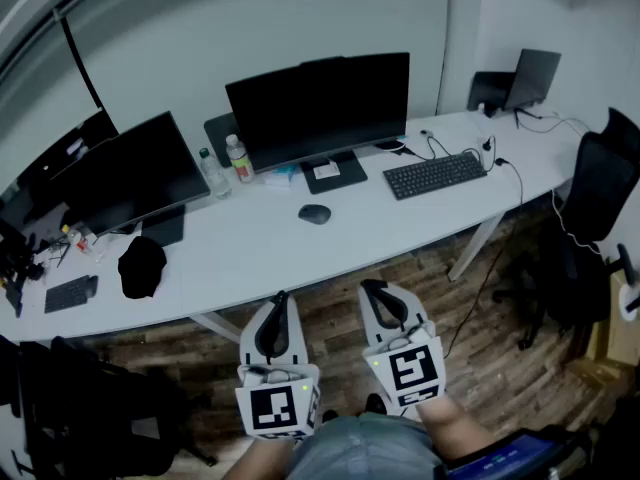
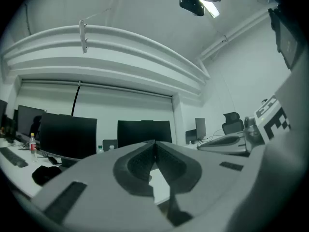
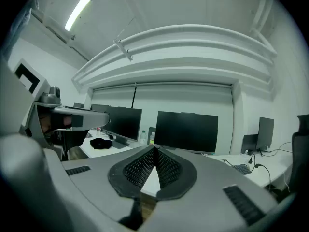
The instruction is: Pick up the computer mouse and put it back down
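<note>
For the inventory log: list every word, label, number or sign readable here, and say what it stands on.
Nothing can be read.
Label on the bottle: too small.
The white sheet on the monitor base: too small.
Keys of the keyboard: too small.
Cubes on the left gripper and right gripper: black-and-white square patterns, no letters.

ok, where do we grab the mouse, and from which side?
Pinch the mouse across its two long flanks, coming down from the near desk edge: it lies flat, low and domed, nothing close around it. The right gripper is shut; open it first.
</note>
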A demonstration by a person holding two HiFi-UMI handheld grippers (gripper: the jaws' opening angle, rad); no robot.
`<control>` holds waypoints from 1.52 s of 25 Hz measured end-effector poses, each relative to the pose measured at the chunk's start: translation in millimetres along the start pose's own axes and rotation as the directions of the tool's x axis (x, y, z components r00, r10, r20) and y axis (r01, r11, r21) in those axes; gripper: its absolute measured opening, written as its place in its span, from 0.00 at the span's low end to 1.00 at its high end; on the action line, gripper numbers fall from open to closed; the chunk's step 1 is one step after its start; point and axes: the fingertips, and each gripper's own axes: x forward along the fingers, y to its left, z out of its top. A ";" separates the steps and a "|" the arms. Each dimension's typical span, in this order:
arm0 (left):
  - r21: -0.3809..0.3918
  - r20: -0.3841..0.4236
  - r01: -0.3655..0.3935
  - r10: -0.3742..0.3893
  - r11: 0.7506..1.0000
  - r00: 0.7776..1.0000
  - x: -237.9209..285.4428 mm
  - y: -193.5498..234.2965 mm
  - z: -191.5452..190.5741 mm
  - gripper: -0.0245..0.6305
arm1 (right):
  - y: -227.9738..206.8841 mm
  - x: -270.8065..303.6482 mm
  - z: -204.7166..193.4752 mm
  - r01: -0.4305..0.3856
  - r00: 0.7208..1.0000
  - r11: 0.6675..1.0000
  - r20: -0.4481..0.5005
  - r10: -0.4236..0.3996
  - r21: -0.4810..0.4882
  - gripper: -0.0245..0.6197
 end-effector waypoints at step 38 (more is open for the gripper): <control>0.010 -0.153 -0.192 0.191 0.981 0.970 102.8 48.9 -70.4 0.05 | -39.8 127.3 -52.8 -0.242 0.968 0.969 -0.055 0.245 0.060 0.38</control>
